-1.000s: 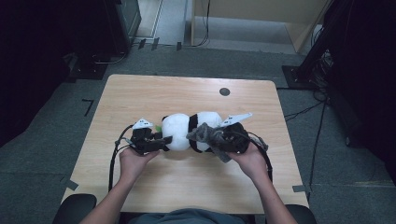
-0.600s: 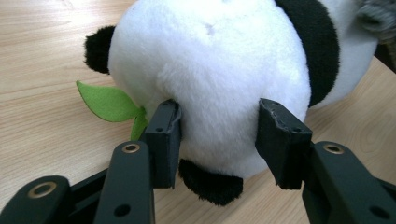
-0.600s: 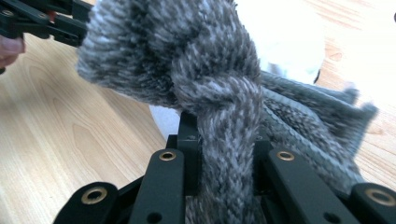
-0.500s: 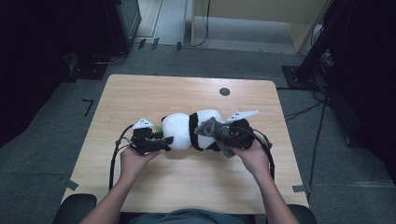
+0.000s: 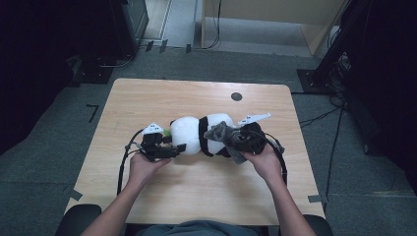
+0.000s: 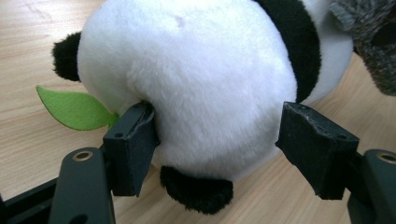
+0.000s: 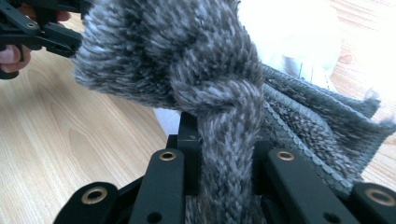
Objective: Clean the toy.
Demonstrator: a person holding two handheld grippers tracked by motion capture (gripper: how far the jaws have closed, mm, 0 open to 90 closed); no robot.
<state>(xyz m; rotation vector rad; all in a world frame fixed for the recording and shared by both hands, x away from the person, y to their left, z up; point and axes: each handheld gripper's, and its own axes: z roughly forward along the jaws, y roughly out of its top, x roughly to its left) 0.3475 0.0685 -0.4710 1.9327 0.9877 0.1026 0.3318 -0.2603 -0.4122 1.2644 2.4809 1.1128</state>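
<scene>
Panda plush toy (image 5: 196,135) lies on its side on the table (image 5: 196,98), just ahead of your two hands and between the two tools. Nearest you, your left hand-held gripper (image 5: 174,149) straddles the white head end. In the left gripper view its jaws stand apart. One pad presses into the fur beside the green felt leaf (image 6: 74,109), and the other sits just off the panda's (image 6: 187,84) far flank, so it brackets the toy rather than clamps it.

Your right hand-held gripper (image 5: 236,142) is closed on the grey knitted scarf (image 5: 221,133). In the right gripper view a knotted strand of that scarf (image 7: 177,56) runs down between the jaws of the right hand-held gripper (image 7: 224,154) and is pinched there.

Compared with a second ago, your right hand has drifted a little to your right and slightly away from you, and the bunched scarf has gone with it along the panda's black-banded body. The panda and your left hand sit where they were. I read this as the scarf being worked along the toy while the left side steadies it, and the scarf is not yet settled or freed.

No container takes part: the panda rests straight on the wood and the scarf hangs from your grip. Farther off, a dark round grommet (image 5: 236,96) sits near the table's back edge.
</scene>
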